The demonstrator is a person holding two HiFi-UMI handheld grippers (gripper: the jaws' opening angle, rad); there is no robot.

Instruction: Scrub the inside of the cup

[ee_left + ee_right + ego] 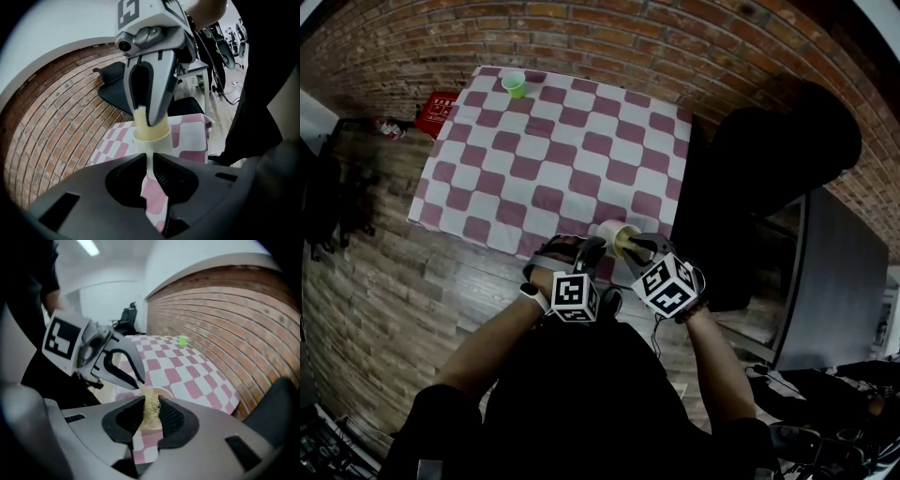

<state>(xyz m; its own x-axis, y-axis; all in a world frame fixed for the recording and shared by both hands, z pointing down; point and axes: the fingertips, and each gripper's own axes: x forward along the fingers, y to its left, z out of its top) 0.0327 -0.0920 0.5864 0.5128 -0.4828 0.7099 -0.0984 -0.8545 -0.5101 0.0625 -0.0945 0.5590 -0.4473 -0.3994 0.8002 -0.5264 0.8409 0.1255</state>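
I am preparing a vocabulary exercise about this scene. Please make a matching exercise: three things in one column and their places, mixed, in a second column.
Things:
1. cream cup
2. green cup
3. scrubber

Places:
A. at a far corner of the checked table
B. between the jaws of the right gripper
C. held by the left gripper

Pairs: 1-C, 2-A, 3-B.
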